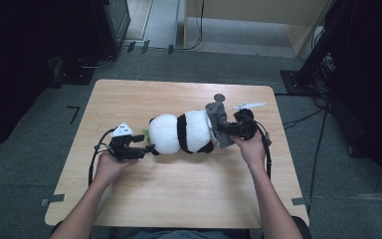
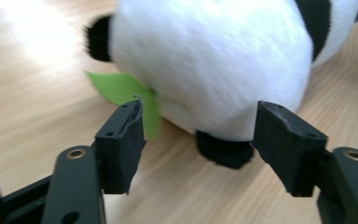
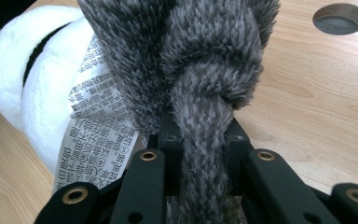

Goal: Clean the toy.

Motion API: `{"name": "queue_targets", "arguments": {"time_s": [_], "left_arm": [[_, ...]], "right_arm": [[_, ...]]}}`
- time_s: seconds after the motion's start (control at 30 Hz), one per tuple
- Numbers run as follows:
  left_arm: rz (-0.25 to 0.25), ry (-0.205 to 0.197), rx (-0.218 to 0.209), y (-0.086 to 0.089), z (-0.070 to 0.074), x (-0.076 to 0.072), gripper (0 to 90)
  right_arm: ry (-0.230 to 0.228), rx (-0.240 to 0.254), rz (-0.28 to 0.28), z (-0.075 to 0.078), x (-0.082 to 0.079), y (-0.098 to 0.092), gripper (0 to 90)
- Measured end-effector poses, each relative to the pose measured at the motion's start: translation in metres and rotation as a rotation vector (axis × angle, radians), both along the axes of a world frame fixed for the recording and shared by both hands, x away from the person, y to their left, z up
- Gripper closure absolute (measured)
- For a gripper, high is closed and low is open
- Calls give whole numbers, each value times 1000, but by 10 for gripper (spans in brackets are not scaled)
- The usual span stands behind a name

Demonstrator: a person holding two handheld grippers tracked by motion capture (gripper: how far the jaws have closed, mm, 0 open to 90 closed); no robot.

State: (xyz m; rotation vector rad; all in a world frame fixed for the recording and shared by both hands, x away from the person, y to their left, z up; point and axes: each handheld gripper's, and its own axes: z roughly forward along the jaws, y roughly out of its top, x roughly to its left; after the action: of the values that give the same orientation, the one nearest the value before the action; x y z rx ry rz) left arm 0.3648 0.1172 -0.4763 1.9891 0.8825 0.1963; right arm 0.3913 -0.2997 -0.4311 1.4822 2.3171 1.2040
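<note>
The panda (image 1: 181, 133) is judged soft and light. Its grey scarf (image 3: 200, 70) at 3 o'clock is pinched by the right gripper (image 3: 200, 154); the left gripper (image 2: 200, 135) stands spread at 9 o'clock.

Overhead light evenly illuminates the desk (image 1: 179, 199); the surrounding room is dark. Glare whitens the desk in the left gripper view, where close surfaces blur slightly.

Wooden table (image 1: 179, 194), grey carpet (image 1: 25, 164)

High view overhead, facing fwd/down, both tool cams close-up, sharing plush panda (image 1: 181, 133).
</note>
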Motion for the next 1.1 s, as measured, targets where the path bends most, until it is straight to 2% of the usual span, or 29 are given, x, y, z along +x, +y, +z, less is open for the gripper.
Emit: {"name": "queue_targets", "arguments": {"time_s": [0.17, 0.3, 0.4, 0.53, 0.6, 0.67, 0.83, 1.0, 1.1], "left_arm": [[-17, -16, -23, 10, 9, 16, 371], [-39, -4, -76, 21, 8, 31, 369], [-52, -37, -44, 22, 7, 37, 383], [-64, -31, -20, 17, 2, 46, 387], [-73, -27, -29, 13, 0, 50, 388], [-71, -41, -42, 11, -1, 52, 396], [-107, -25, -55, 7, -4, 52, 415], [-163, -25, -54, 2, -6, 45, 429], [-193, -48, -55, -1, -9, 38, 402]], "right_arm": [[9, 7, -3, -2, 2, -3, 760], [16, 9, -10, -3, 1, -7, 759], [19, 8, -10, -4, 2, -9, 759], [25, 12, -7, -6, 3, -8, 758], [30, 8, -3, -8, 4, -7, 758], [34, 9, 1, -10, 5, -5, 758], [45, 19, 24, -14, 8, -2, 760], [39, 27, 38, -15, 10, 1, 764], [34, 40, 44, -15, 12, 0, 770]]}}
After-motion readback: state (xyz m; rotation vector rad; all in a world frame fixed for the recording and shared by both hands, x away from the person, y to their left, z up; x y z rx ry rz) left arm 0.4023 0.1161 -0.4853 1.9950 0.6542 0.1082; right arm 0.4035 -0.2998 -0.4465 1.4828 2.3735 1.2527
